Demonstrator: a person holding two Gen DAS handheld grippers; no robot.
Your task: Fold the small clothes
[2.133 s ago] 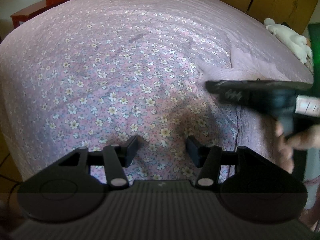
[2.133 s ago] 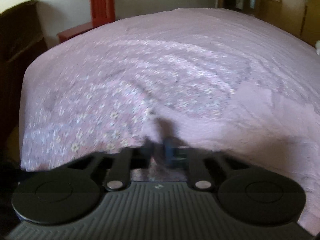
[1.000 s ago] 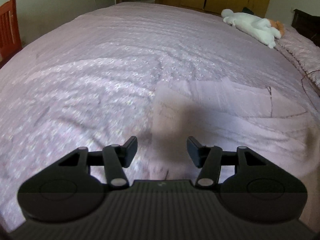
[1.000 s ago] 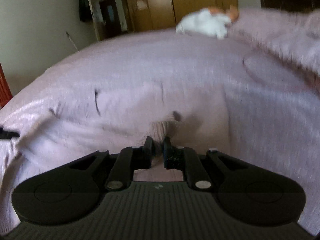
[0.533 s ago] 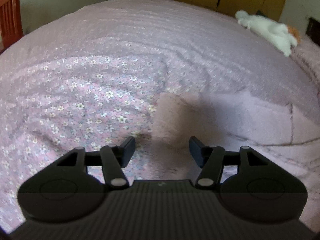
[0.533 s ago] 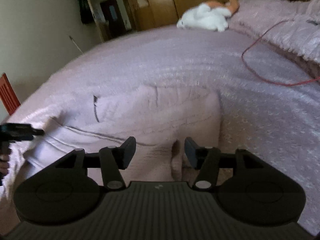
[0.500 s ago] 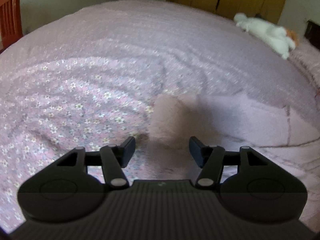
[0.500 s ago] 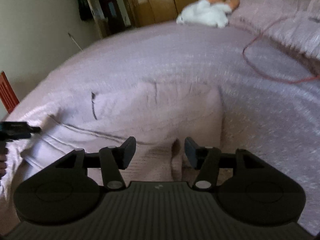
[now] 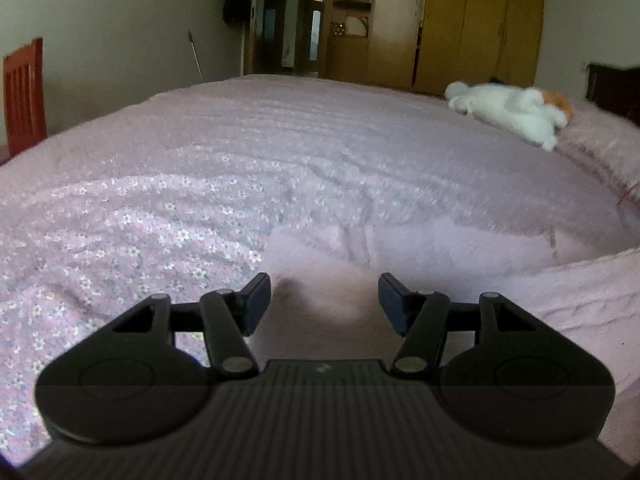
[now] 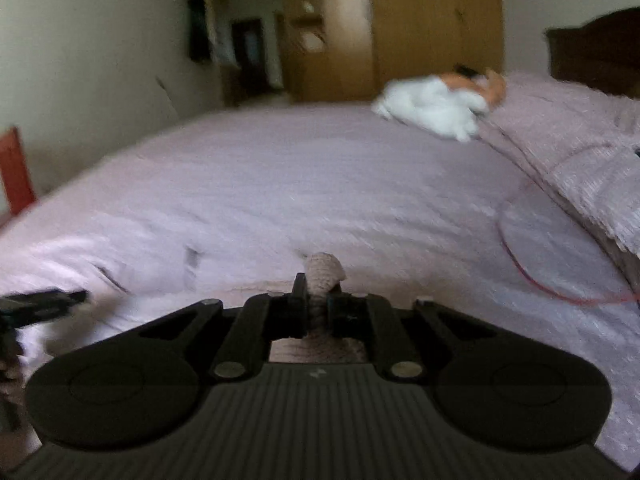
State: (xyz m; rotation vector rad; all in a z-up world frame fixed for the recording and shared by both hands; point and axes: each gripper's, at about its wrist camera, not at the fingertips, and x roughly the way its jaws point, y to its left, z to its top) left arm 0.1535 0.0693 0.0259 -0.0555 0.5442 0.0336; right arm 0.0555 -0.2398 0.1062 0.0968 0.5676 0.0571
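Gripping the pink garment at two corners for the fold.

On the left, left gripper point(image 9: 324, 300) low over the near corner of the pink garment point(image 9: 460, 256), jaws wide apart and holding nothing, flowered bedspread point(image 9: 120, 232) beside. Spread flat on the bed, near its front edge, the garment itself. On the right, right gripper point(image 10: 318, 304) with jaws clamped on a bunched fold of cloth. Best now, probably: lower the left jaws around the corner edge, close only on the garment and not the bedspread, then lift both sides evenly. Far behind, a white soft toy point(image 10: 436, 112).
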